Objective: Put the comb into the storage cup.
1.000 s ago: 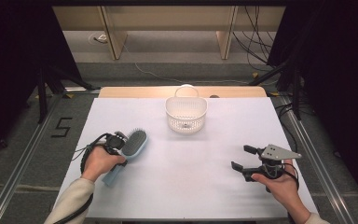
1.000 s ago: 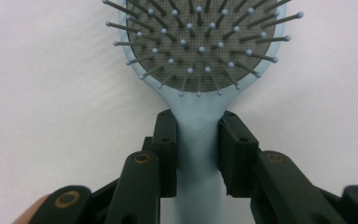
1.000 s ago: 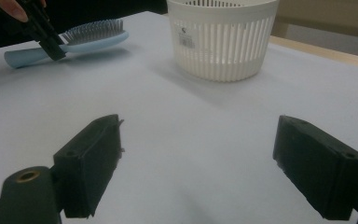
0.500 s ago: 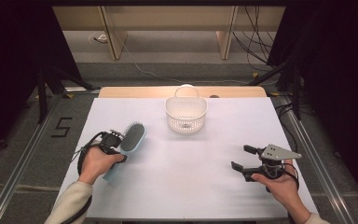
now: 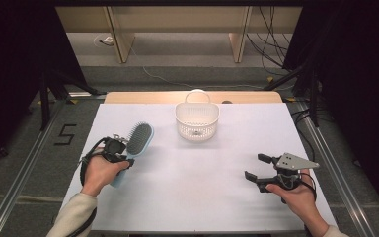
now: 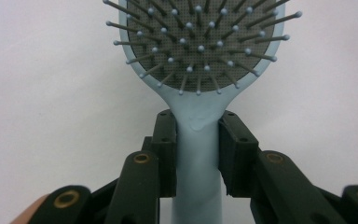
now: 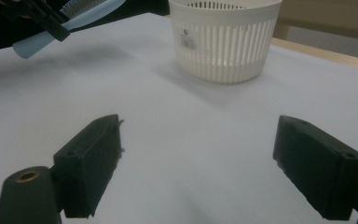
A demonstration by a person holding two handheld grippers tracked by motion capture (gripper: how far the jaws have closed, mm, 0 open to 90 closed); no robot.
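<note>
Light blue paddle hairbrush, grey bristle pad facing up, handle clamped between both pads of the left claw, head angled up and away toward the white slotted basket; brush held to the left of and nearer than the basket, well apart from it, over the white table. Seen along the left claw: black pads pressed on either side of the handle just below the brush head, bristles tipped with small balls. White slotted basket with a loop handle, standing upright at the far middle of the table, small label on its wall. Right claw, grey three-cornered plate on top, to the right of and nearer than the basket, well apart from it, jaws spread wide, nothing between them; bare table under the gap. Left claw and brush also visible far left of the basket in the right gripper view
</note>
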